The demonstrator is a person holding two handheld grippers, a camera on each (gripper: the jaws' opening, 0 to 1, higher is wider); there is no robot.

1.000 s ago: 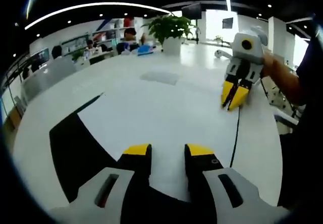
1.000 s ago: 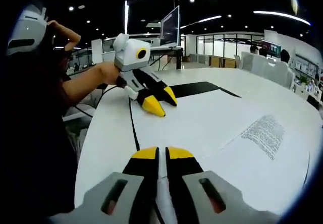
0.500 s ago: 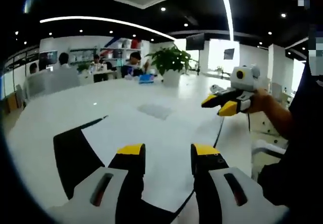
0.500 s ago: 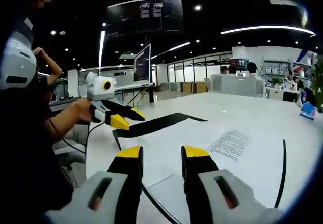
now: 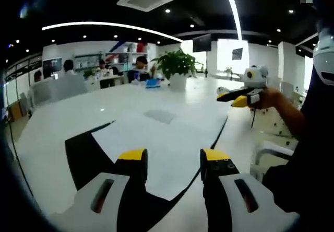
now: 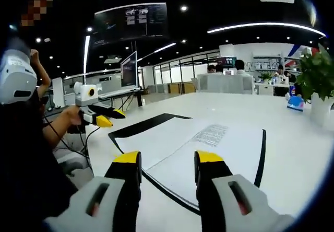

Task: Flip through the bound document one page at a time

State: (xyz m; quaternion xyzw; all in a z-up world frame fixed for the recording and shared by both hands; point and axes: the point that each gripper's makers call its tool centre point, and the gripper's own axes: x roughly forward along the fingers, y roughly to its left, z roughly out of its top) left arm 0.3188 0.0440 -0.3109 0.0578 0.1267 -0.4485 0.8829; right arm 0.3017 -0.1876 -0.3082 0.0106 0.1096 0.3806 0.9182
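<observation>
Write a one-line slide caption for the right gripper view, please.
Open right gripper raised above the open bound document on a white table.

Glossy white table [image 5: 62,117], matt white paper pages of the document [image 6: 209,148] with black cover, smooth yellow-tipped plastic left gripper [image 5: 174,161]

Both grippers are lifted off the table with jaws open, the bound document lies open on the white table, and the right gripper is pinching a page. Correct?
Not quite: the right gripper holds nothing. The right gripper view shows its jaws open above the bound document, no page between them. The left gripper is likewise open and lifted over the white table.
</observation>
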